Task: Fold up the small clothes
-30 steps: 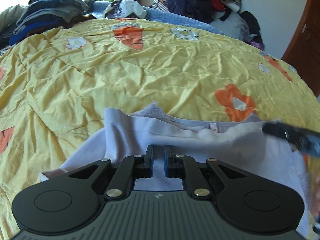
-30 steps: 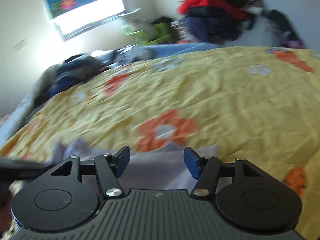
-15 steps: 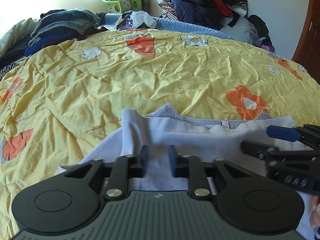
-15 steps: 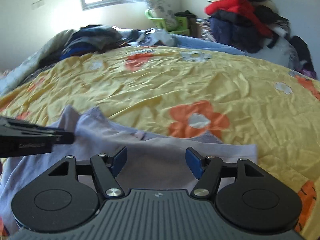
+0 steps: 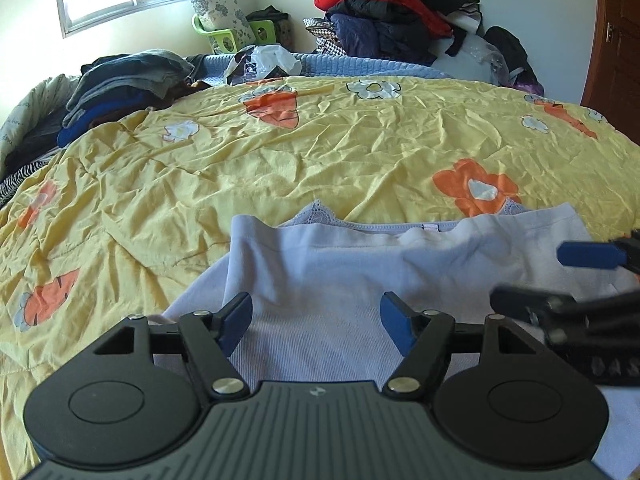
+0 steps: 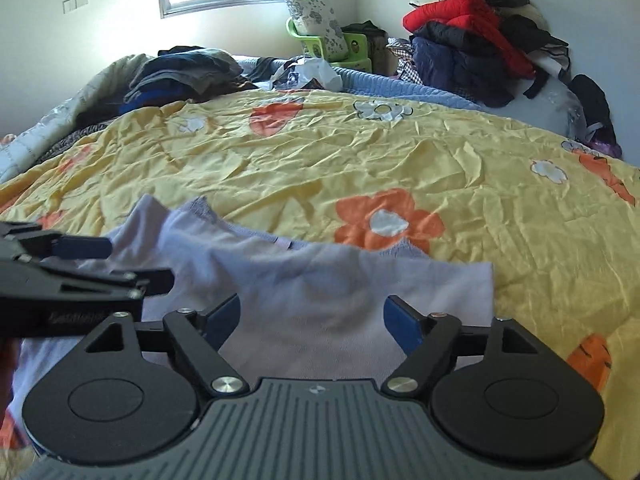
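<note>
Bed [image 5: 120, 208]: wide, covered by a thin yellow sheet [image 5: 320, 152], heavily creased, printed with orange and white flowers; it fills the view ahead of both grippers.

Blue quilted cover [image 5: 372, 66]: ribbed, padded cloth along the far edge of the bed, beyond the yellow sheet.

Heap of jackets [image 5: 384, 12]: far ahead and right of the left gripper, puffy red and dark navy pieces piled loosely against the wall.

Stack of dark clothes [image 5: 120, 84]: far ahead and to the left, grey, black and blue layers, roughly folded.

Green plastic basket [image 5: 228, 38]: at the far wall under the window, holding a grey-flowered cushion.

White plastic bag [image 5: 264, 60]: crumpled, on the far edge of the bed.

Pale lilac garment [image 5: 340, 272]: soft, finely ribbed knit, lying flat on the sheet directly under and just ahead of both grippers; its near layer is turned over toward the far edge, where a lace-trimmed band [image 5: 316, 216] and a small pink tag show.

Left gripper [image 5: 316, 320]: black linkage arms, brass rivets, blue pads. Jaws have just been opening and stand spread over the garment, cloth below the gap, nothing pinched.

Right gripper [image 6: 312, 318]: same build, just beside the left gripper on its right. Jaws have just been opening wider and stand spread above the garment's right part, pads clear of the cloth.
</note>
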Demonstrator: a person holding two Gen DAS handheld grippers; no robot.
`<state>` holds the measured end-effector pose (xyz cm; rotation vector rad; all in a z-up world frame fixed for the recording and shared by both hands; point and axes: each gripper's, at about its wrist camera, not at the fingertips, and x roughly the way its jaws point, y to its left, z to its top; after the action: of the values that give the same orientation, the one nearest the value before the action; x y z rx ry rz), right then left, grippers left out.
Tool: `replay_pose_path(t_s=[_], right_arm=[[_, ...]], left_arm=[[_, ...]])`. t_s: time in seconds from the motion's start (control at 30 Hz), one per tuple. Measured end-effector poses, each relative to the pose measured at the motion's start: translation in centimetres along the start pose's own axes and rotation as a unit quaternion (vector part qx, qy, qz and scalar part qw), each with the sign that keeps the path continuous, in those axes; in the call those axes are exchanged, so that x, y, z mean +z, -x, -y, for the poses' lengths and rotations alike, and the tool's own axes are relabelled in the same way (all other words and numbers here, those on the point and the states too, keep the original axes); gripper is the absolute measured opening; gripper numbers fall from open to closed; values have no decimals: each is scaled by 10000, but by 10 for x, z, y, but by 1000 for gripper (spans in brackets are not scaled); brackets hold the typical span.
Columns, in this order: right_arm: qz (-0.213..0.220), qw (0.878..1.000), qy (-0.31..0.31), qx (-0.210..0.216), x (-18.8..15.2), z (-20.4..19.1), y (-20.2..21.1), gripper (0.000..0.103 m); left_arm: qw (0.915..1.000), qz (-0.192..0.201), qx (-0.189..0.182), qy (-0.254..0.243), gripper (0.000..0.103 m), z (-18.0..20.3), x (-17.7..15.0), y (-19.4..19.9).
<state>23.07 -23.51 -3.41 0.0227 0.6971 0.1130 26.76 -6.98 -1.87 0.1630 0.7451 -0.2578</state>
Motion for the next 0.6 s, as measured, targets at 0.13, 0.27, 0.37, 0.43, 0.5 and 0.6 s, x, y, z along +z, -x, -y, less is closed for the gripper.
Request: replay_pose_path(t_s=[0.13, 0.27, 0.37, 0.43, 0.5, 0.6], right_arm=[[-222, 9997, 117, 7, -15, -1, 2, 89], [-337, 9993, 39, -122, -19, 1, 0, 93], [-249, 9995, 107, -178, -20, -7, 13, 93], [-75, 9994, 267, -212, -24, -16, 27, 93], [106, 9986, 461, -219, -29, -28, 40, 93], [364, 9959, 798, -219, -41, -49, 61, 93]], left_arm=[[10000, -10, 43, -51, 75, 1, -8, 1], [9999, -29, 82, -75, 75, 0, -13, 3], [9999, 5, 79, -77, 75, -2, -15, 11], [9999, 121, 29, -9, 75, -8, -15, 20], [9997, 238, 36, 68, 75, -17, -14, 29], [9991, 343, 43, 249, 78, -37, -10, 42]])
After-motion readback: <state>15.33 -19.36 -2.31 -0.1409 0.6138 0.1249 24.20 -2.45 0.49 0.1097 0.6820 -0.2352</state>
